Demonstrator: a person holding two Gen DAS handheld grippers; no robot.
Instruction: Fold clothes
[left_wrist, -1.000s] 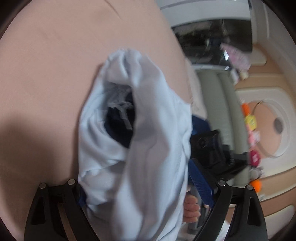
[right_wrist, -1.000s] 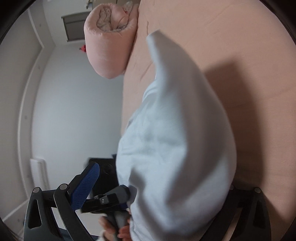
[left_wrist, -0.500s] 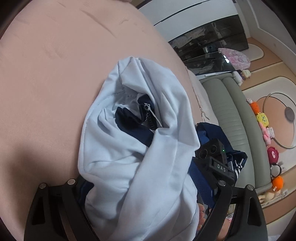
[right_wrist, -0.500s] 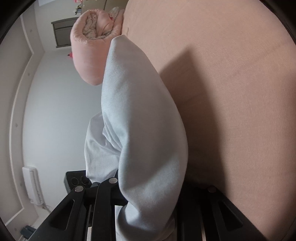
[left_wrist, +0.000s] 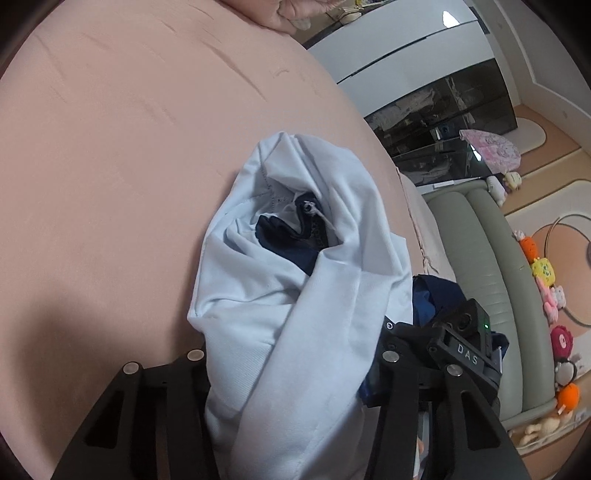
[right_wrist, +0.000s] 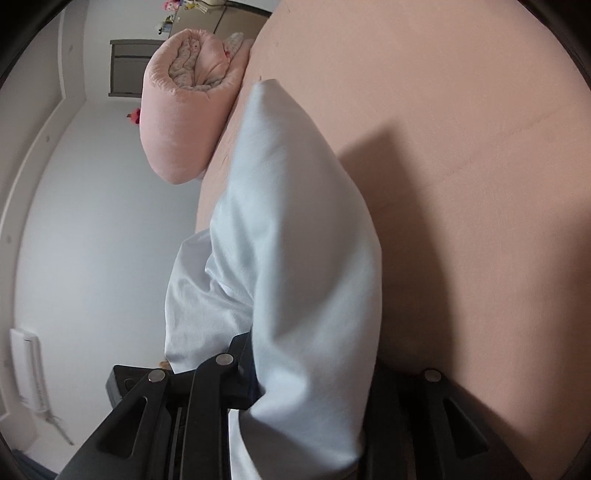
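Pink bedding fills the left and centre of the left wrist view, lightly creased, with a shadow near the lower left corner. On it, centre frame, lies a pale blue garment bunched into a mound, a dark navy lining and a white drawstring showing in its folds. The left gripper stands at the near edge with the garment's lower part bulging between its two black fingers; its jaws have just been closing and appear to press the cloth on both sides, though the contact points are covered by fabric. To the right of the garment sits the other gripper's black body, lettered DAS, over a dark blue item. Further right are a grey-green sofa, a dark glass cabinet and a row of soft toys along the floor.

In the right wrist view a white wall occupies the left, with a rolled pink quilt at the far left edge of the bed. The garment rises through the centre. The right gripper clamps it at the near edge, jaws having just eased slightly wider, cloth between them. Bedding covers the right.
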